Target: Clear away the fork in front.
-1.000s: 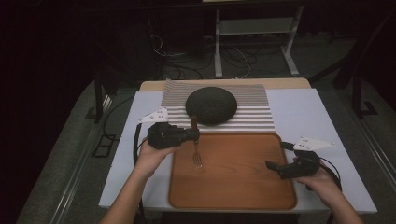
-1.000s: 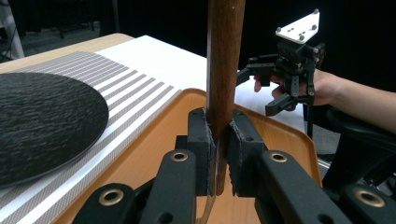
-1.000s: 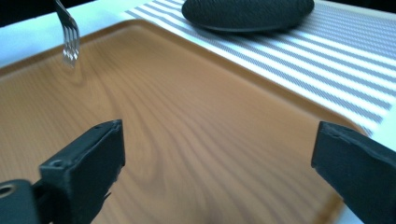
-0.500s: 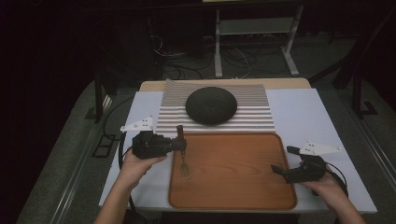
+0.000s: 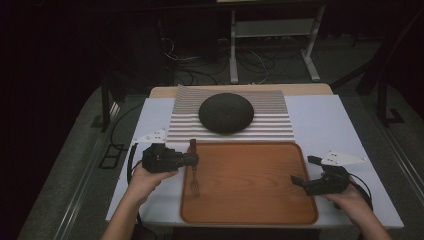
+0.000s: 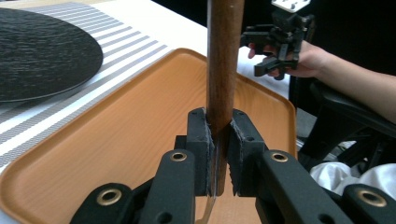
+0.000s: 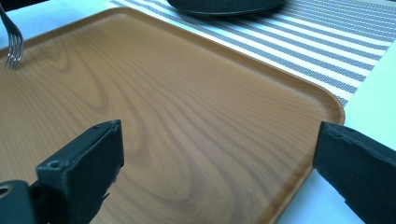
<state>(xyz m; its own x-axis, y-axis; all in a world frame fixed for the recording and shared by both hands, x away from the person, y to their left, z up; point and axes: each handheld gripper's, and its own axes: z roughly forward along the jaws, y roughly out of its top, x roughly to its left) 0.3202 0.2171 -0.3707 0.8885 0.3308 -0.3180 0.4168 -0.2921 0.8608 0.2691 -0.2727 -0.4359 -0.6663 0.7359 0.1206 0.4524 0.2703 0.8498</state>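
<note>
My left gripper (image 5: 192, 159) is shut on the brown wooden handle of a fork (image 5: 193, 170) at the left edge of the wooden tray (image 5: 250, 210). The fork's tines (image 5: 194, 188) point toward the near side, at the tray's surface. In the left gripper view the handle (image 6: 224, 65) rises between the black pads (image 6: 201, 140), with the gripper (image 6: 218, 154) clamped on it. My right gripper (image 5: 302, 171) stands open at the tray's right edge, nothing between its jaws. In the right gripper view the tines (image 7: 14, 44) show at far left over the tray (image 7: 177, 121).
A dark round plate (image 5: 226, 113) lies on a grey striped placemat (image 5: 270, 122) behind the tray. The white tabletop (image 5: 320, 120) extends to both sides. Dark floor, cables and a metal stand lie beyond the table.
My left gripper has carried the fork leftward and toward the near side, from over the tray's left part to its left edge. My right gripper drifted slightly right and nearer.
</note>
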